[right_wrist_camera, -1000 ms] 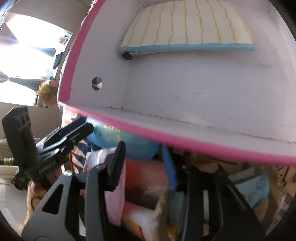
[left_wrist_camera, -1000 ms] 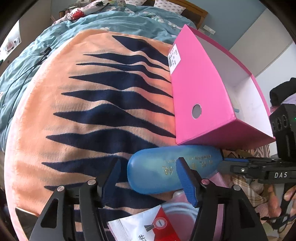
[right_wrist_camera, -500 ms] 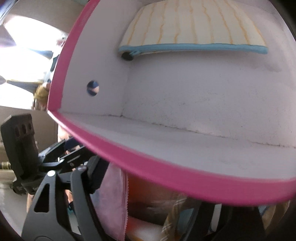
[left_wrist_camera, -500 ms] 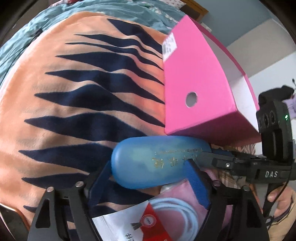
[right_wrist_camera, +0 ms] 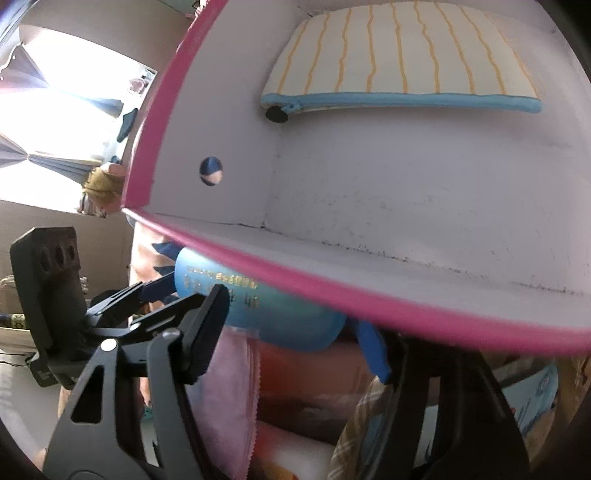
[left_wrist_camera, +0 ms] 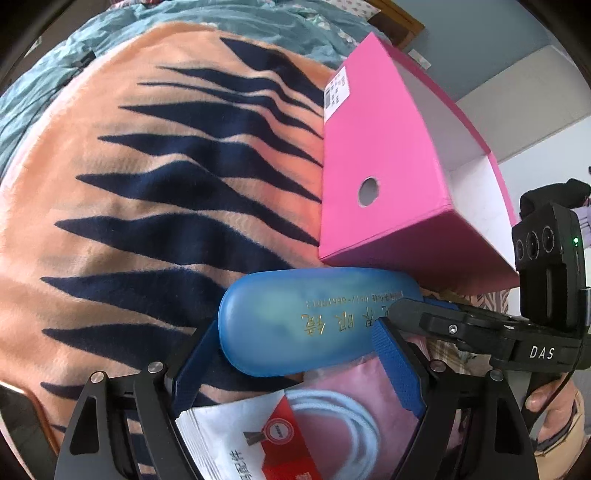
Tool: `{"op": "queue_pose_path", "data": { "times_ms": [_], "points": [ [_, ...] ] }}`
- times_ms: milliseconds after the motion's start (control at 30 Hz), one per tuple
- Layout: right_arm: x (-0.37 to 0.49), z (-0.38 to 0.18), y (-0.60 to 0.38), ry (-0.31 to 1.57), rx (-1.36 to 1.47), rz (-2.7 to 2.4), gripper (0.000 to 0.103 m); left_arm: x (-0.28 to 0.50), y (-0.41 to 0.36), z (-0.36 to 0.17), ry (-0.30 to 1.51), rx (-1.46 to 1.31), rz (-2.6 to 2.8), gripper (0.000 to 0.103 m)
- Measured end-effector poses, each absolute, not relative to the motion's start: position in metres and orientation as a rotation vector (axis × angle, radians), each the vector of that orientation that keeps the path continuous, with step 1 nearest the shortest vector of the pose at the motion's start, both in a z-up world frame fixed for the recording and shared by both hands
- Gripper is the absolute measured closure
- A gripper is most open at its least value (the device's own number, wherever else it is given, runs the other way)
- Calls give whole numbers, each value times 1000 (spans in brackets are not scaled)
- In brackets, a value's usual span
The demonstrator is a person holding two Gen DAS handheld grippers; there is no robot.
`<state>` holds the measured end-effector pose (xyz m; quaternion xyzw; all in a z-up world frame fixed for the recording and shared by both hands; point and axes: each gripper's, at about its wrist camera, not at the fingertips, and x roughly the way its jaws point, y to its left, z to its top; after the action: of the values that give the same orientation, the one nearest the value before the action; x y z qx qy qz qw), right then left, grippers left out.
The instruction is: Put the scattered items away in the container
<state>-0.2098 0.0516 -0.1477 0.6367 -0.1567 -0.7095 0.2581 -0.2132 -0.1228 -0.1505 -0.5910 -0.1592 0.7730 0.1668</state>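
A blue glasses case lies just in front of the pink box, which lies on its side with its white inside open to the right. My left gripper is open, its blue-padded fingers around the case's near end. My right gripper is open too, its fingers at the case from the other side, under the box's pink rim. A striped pouch with a blue zip lies inside the box. A pink packet with a white cable lies under my left gripper.
The box and items rest on an orange blanket with dark blue stripes, over a teal bedspread. More packets and a plaid cloth lie under my right gripper. The other gripper's black body is close at the right.
My left gripper has moved forward so its fingers now straddle the blue case. My right gripper dipped under the box rim, then drew back up; the case shows between its fingers again.
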Motion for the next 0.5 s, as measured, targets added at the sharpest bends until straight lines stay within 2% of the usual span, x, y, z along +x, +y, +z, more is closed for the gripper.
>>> {"op": "queue_pose_path", "data": {
  "times_ms": [300,500],
  "points": [
    [-187,-108,74,-444,1602,-1998,38,-197,-118,-119,-492,-1603,2264,18],
    [-181,-94,82,-480,1567,-2005,38,-194,-105,-101,-448,-1576,2296,18]
  ]
}}
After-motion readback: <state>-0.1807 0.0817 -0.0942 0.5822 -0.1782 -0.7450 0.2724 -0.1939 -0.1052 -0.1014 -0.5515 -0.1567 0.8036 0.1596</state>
